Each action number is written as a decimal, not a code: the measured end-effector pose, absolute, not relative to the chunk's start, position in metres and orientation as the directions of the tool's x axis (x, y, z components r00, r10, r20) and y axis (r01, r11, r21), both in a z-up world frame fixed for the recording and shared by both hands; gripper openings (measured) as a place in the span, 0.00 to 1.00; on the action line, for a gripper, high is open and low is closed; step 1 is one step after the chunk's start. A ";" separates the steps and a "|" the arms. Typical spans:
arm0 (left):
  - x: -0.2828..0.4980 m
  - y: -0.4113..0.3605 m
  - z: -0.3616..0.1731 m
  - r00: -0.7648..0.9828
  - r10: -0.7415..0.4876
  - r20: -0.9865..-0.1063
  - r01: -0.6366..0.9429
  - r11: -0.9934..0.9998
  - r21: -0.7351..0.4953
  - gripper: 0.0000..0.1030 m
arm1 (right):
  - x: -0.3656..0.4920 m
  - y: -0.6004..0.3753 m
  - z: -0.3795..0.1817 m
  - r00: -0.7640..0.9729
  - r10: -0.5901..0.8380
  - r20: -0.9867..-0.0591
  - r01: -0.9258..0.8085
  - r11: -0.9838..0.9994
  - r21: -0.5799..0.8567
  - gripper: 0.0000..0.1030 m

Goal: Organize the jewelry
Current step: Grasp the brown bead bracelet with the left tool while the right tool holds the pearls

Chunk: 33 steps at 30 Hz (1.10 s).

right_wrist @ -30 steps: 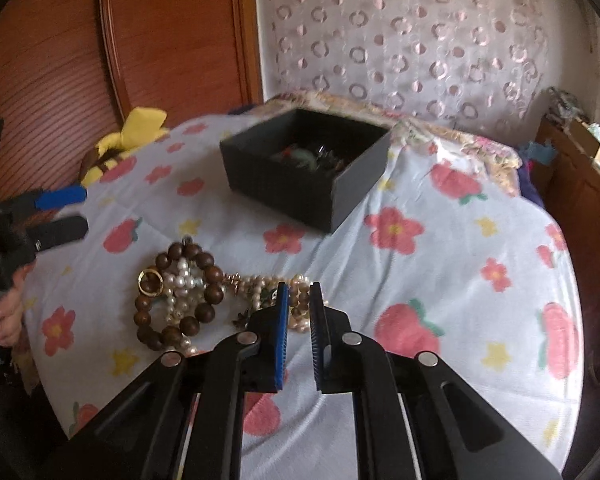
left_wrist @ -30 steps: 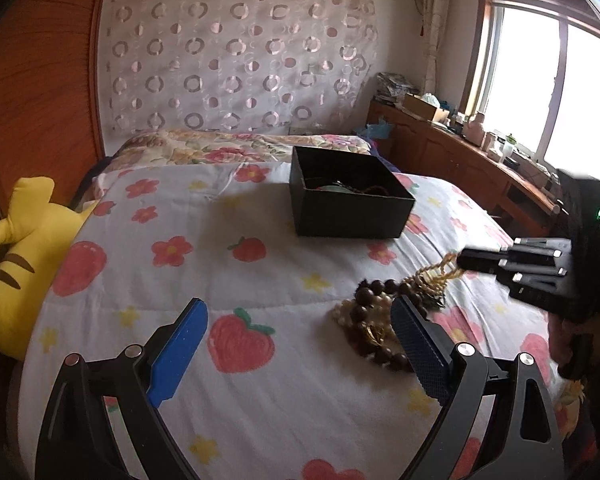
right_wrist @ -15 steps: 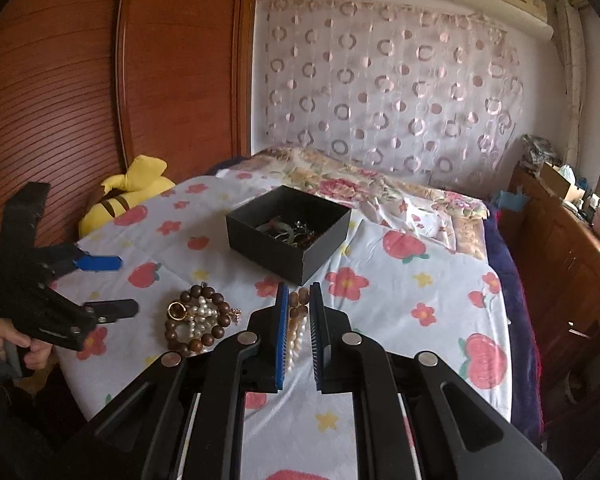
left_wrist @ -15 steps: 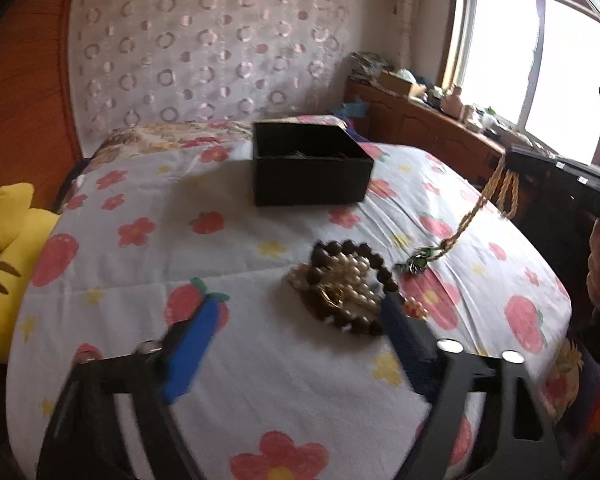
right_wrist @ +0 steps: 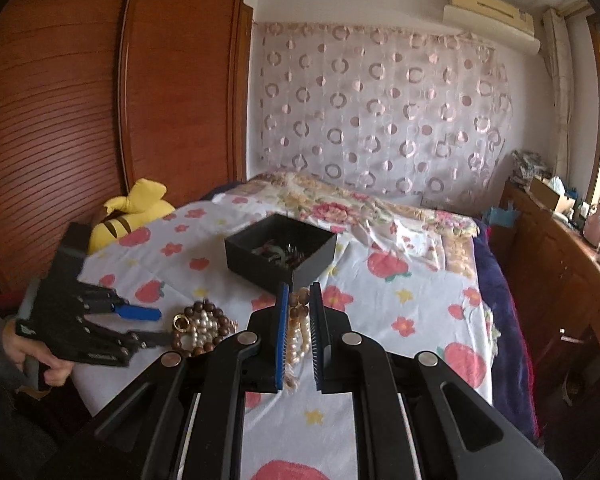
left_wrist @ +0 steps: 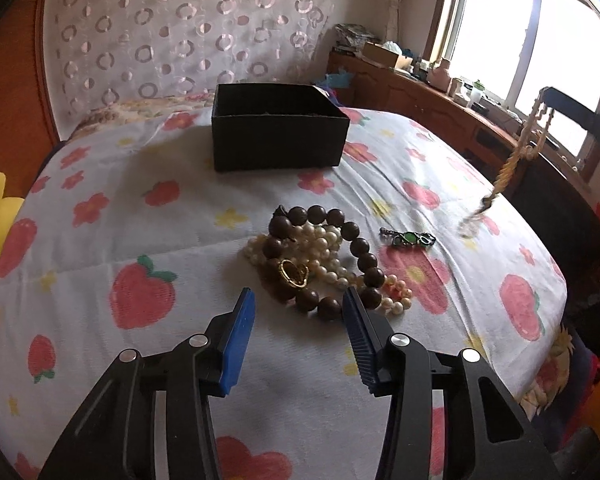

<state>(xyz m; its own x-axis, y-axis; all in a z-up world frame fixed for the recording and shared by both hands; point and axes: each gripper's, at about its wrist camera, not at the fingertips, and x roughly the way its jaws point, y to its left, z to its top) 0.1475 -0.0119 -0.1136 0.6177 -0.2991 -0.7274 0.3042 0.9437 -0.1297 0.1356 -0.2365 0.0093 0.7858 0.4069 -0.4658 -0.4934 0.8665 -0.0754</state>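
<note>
A pile of jewelry lies on the bed: a dark wooden bead bracelet (left_wrist: 342,258), white pearls (left_wrist: 320,246) and a gold ring (left_wrist: 294,273). A green-stone bracelet (left_wrist: 408,238) lies just right of it. My left gripper (left_wrist: 298,300) is open and empty right before the pile. My right gripper (right_wrist: 299,316) is shut on a beige bead necklace (right_wrist: 298,330), which hangs high in the air at the right of the left wrist view (left_wrist: 520,152). The black box (left_wrist: 276,132) stands further back, with jewelry inside (right_wrist: 280,250).
A yellow plush toy (right_wrist: 134,210) lies at the bed's left edge by the wooden wardrobe (right_wrist: 100,100). A wooden sideboard (left_wrist: 432,100) with clutter runs under the window on the right. The bedspread (left_wrist: 148,216) carries a flower and strawberry print.
My right gripper has lifted the bead necklace up off the bed and away from the pile. My left gripper has moved closer to the pile and narrowed somewhat. The green-stone bracelet now lies uncovered.
</note>
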 end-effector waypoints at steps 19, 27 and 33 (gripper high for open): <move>0.164 -0.013 -0.122 0.586 -0.331 -0.740 0.266 0.941 -0.210 0.35 | 0.132 -0.232 0.006 0.780 0.395 -0.485 -0.496 0.863 -0.094 0.11; 0.169 -0.005 -0.121 0.584 -0.257 -0.770 0.239 0.961 -0.139 0.14 | 0.133 -0.230 -0.002 0.769 0.399 -0.499 -0.503 0.859 -0.089 0.11; 0.170 -0.009 -0.122 0.588 -0.227 -0.776 0.238 0.966 -0.101 0.14 | 0.134 -0.229 -0.007 0.766 0.402 -0.502 -0.507 0.858 -0.086 0.11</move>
<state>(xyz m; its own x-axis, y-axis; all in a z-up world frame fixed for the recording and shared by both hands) 0.1702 -0.0087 -0.1220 0.5885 -0.2266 -0.7761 0.2384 0.9659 -0.1012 0.1336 -0.2291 -0.0067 0.7658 0.4024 -0.5016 -0.5069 0.8577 -0.0859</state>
